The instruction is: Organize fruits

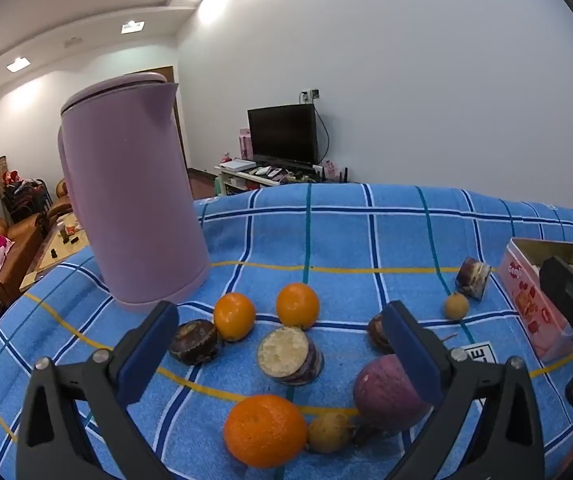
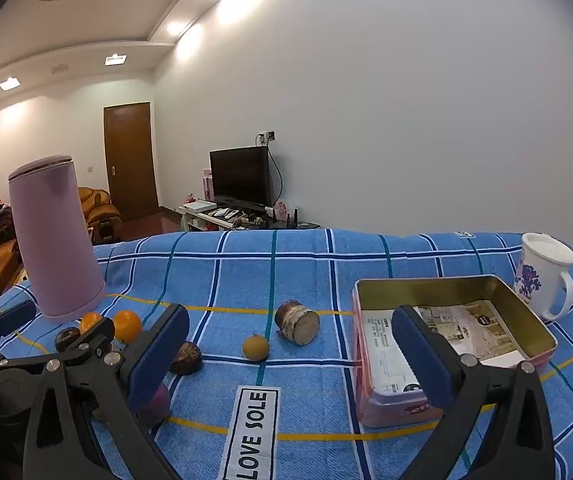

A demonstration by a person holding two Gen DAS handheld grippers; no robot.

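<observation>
Since the fruits lie loose on the blue cloth of the tabletop (image 2: 306, 264), I judge nothing is sorted yet; the nearest orange (image 1: 264, 430) sits below my left claw (image 1: 274, 356), spread wide and empty; my right claw (image 2: 290, 356), equally wide and empty, faces the open tin (image 2: 438, 292), presumably where they belong; a purple jug (image 1: 130, 200) stands behind.
</observation>
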